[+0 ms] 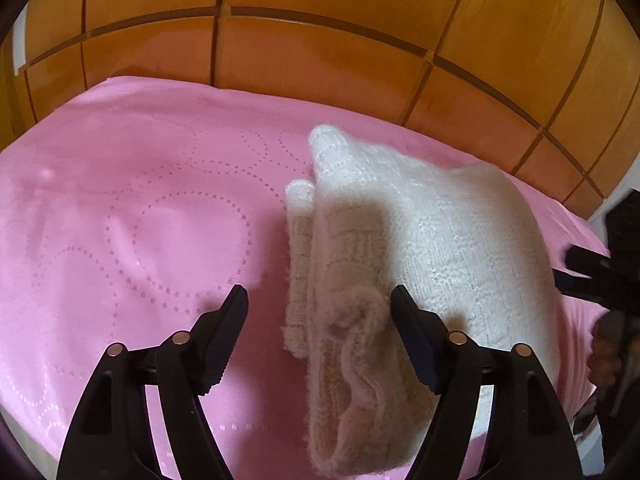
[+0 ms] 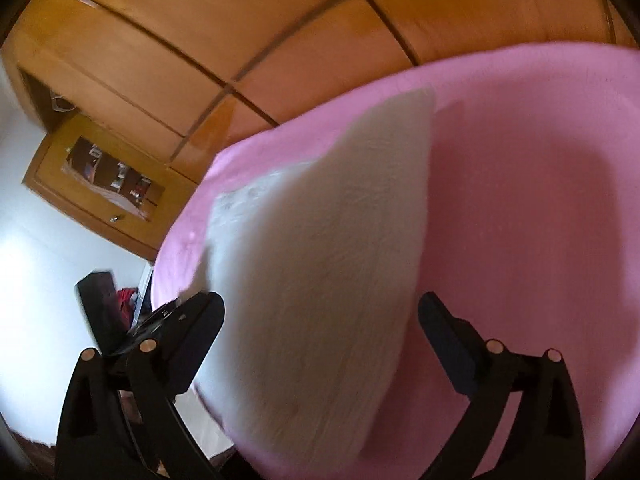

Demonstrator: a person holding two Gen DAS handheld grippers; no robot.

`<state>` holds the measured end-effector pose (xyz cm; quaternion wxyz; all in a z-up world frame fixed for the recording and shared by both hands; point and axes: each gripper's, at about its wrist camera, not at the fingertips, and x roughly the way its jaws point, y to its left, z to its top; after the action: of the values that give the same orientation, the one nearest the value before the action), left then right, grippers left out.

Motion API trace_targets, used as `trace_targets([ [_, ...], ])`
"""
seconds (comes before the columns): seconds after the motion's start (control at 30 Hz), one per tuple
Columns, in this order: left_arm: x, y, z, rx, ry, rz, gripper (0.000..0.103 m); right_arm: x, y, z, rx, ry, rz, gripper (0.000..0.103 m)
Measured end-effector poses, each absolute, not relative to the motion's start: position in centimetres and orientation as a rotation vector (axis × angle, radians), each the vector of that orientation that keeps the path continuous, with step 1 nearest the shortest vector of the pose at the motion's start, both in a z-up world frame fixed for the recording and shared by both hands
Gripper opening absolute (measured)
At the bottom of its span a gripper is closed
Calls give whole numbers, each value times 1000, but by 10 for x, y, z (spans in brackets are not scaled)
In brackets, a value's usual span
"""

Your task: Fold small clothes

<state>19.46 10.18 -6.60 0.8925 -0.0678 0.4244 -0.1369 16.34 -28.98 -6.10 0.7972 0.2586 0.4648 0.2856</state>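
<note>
So both hand-held grippers are spread wide, left hand-held gripper (image 1: 318, 294) and right hand-held gripper (image 2: 322, 304), gripping nothing; folded white knit sweater (image 1: 400, 248) lies mid-frame on the pink bed (image 1: 120, 220).

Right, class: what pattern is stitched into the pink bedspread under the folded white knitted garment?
Dotted looping outlines on the pink bedspread, clearest in the left wrist view.

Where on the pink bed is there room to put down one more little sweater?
The bare stretch of pink cover left of the folded white knit, running up to the wooden headboard, is free. The right side is crowded: the knit fills it, with the right gripper beside it.
</note>
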Motion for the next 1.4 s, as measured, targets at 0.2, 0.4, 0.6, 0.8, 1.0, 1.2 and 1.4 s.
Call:
trace_targets([
  [0.2, 197, 106, -76, -158, 888, -351, 77, 176, -281, -77, 539, 1041, 655, 101],
  [0.4, 203, 118, -93, -292, 913, -459, 78, 178, -270, -81, 524, 1043, 699, 101],
  [0.6, 201, 139, -116, -539, 917, -630, 49, 175, -254, -76, 471, 1028, 702, 65],
  [0.8, 184, 148, -111, -675, 863, -735, 35, 160, -234, -31, 422, 915, 795, 51],
  [1.0, 158, 168, -55, -666, 729, -724, 35, 167, -181, 20, 381, 800, 1000, 50],
  [1.2, 134, 213, 0, -555, 633, -548, 35, 218, -128, 12, 393, 840, 1156, 51],
  [1.4, 159, 217, -59, -488, 858, -268, 35, 267, -97, -76, 272, 1104, 946, 69],
])
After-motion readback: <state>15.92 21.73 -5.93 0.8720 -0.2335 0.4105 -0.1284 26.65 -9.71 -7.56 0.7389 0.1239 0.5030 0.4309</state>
